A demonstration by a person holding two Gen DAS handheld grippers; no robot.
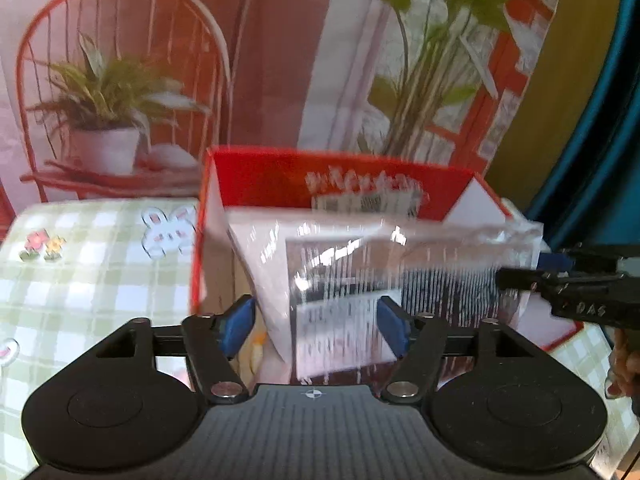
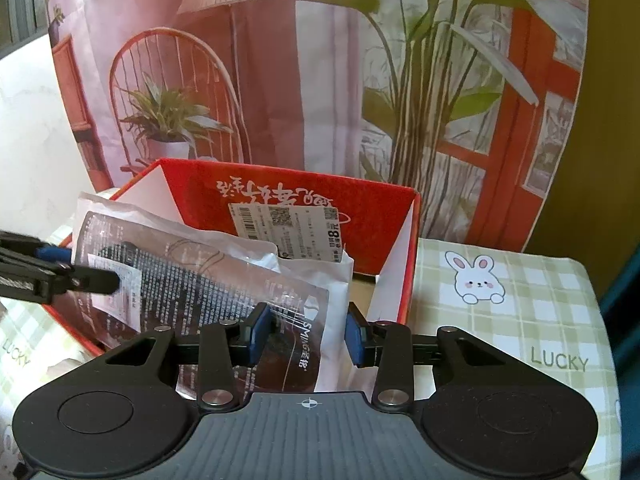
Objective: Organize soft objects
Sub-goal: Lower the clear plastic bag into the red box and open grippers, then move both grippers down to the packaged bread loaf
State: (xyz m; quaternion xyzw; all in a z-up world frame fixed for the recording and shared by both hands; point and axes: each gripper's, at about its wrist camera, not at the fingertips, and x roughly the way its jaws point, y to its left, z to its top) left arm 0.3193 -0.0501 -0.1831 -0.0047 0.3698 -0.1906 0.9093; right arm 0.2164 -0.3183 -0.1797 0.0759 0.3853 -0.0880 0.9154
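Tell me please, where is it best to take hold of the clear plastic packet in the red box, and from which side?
Grip the clear plastic packet at its upper edge, coming from above. It leans half-upright in the red box, with that flat, thin edge sticking out over the rim, so the hand-held gripper's open fingers could likely straddle it.
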